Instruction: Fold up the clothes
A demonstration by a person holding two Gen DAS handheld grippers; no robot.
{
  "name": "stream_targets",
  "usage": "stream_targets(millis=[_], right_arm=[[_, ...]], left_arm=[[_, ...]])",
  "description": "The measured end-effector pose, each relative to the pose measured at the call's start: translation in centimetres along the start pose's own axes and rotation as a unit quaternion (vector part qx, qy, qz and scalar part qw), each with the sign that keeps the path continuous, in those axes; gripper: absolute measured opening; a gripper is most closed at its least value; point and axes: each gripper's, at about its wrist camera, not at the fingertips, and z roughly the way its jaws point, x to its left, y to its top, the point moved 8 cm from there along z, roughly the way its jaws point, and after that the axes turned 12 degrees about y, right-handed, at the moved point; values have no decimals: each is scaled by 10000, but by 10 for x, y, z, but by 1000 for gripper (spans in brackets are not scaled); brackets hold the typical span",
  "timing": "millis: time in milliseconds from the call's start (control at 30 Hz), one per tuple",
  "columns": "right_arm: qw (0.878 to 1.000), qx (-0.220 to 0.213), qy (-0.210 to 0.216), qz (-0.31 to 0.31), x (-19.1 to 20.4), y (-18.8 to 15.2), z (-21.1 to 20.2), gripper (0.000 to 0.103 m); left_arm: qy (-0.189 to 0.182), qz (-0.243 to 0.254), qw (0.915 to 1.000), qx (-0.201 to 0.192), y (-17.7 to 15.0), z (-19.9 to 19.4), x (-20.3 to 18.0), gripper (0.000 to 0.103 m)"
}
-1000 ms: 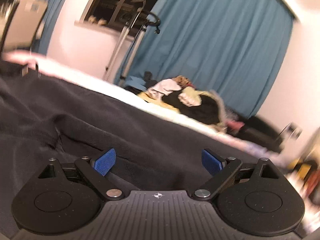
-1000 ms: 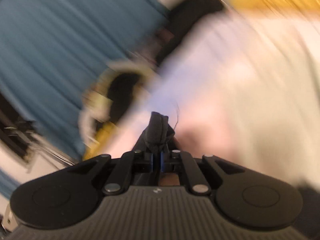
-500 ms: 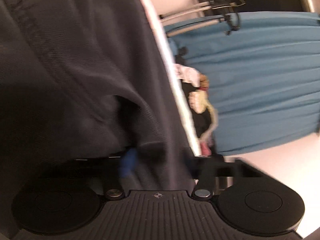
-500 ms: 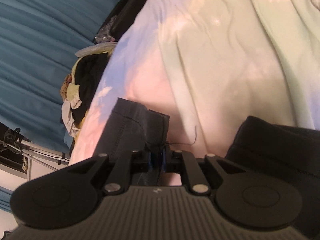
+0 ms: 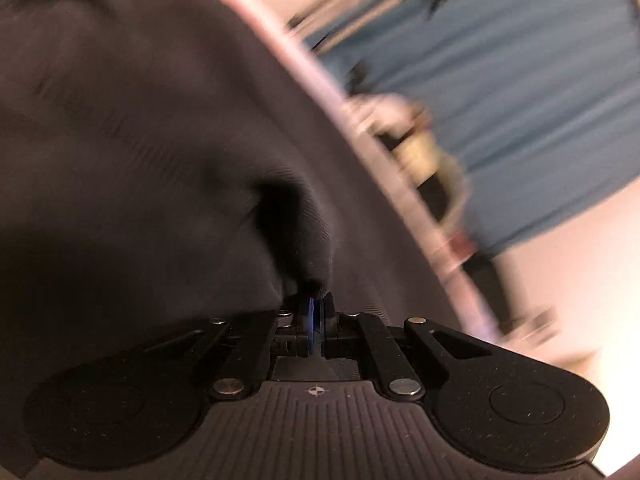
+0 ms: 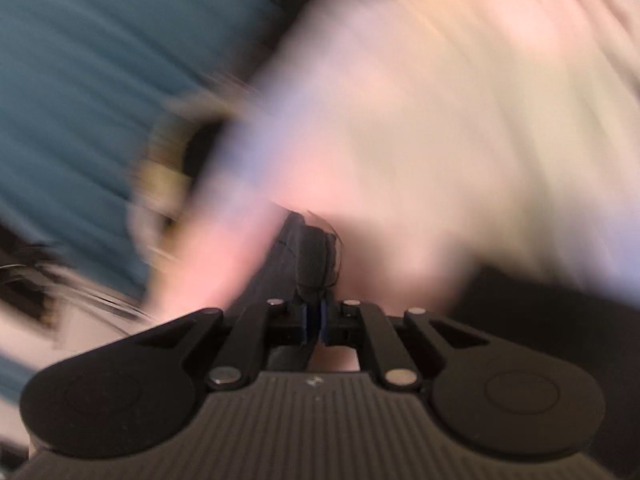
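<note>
A second before, the left tongs (image 5: 317, 322) stood wide over the dark garment (image 5: 160, 152) on the bed (image 6: 440, 120); now they had pinched a fold, while the right tongs (image 6: 313, 320) still gripped another edge, so lifting could begin.

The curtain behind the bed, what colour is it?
Teal blue, plain. The curtain shows best in the left wrist view.
</note>
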Motion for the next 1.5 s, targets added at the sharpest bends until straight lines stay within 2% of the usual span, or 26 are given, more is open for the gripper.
stream_targets(millis=[33,67,100,133,167,200,233,267,300,333,400,433,467,533,600,667,700,767,833,933,967,1067,1133,1233,1333,1500], right_arm=[[9983,129,-64,561,-23,-6,2,8],[9967,146,-10,800,-31,-6,2,8],[9975,134,-13,696,-28,-2,0,10],[9992,43,-84,385,-18,2,-4,18],[9997,-143,-214,-14,-7,6,-9,22],[9980,-329,-343,-413,4,10,-14,33],[9943,-521,-473,-804,15,14,-20,54],[9888,-769,-605,-1123,23,18,-25,61],[9835,-988,-665,-1365,29,22,-30,66],[9802,-1097,-593,-1539,34,26,-32,66],[9730,-1232,-369,-1915,44,35,-29,66],[9672,-1233,-251,-2206,52,39,-21,66],[9605,-1216,-137,-2498,60,43,-13,66],[9510,-805,38,-2985,72,46,29,66],[9571,-421,201,-2859,68,46,62,66],[9625,-97,338,-2688,61,42,88,66],[9598,0,276,-2793,61,40,101,66],[9470,157,183,-3203,62,33,114,68],[9380,255,384,-3436,69,27,117,68],[9312,734,1502,-3240,89,8,109,45],[9253,917,1672,-3277,96,0,106,45],[9122,1032,1076,-3817,102,-13,115,34],[9199,898,730,-3748,98,-9,119,22],[9350,264,275,-3527,102,9,114,18],[9172,-572,-133,-3942,119,22,107,17],[9117,-1351,-351,-3863,117,56,86,16]], left_arm=[[94,141,9998,-61,-3,-1,-3,4],[168,284,9994,-143,-4,-3,-6,4],[216,426,9986,-210,-4,-5,-10,5],[257,568,9977,-272,-3,-8,-14,6],[289,629,9971,-313,-3,-9,-15,7],[312,628,9970,-323,-4,-11,-15,10],[333,616,9970,-327,-6,-13,-15,15],[354,604,9970,-331,-7,-15,-15,19],[332,613,9970,-347,-11,-17,-18,34],[278,650,9967,-403,-14,-22,-22,57],[231,835,9944,-613,-20,-33,-34,81],[266,1006,9915,-778,-22,-39,-41,84],[301,1177,9881,-943,-24,-45,-49,84],[370,1591,9796,-1168,-29,-51,-65,87],[376,1905,9720,-1326,-33,-52,-79,89],[395,2082,9681,-1333,-37,-47,-87,90],[407,2165,9663,-1331,-39,-44,-91,90],[454,2260,9651,-1245,-44,-39,-91,90],[533,2259,9660,-1136,-47,-38,-82,90],[467,2101,9715,-992,-48,-36,-81,90],[423,2052,9730,-965,-48,-36,-80,90],[425,2043,9734,-944,-46,-31,-79,90],[439,2038,9738,-909,-47,-28,-79,90],[379,1949,9761,-883,-46,-28,-81,90],[255,1833,9793,-817,-45,-31,-83,90],[107,1875,9781,-893,-47,-36,-90,90]])
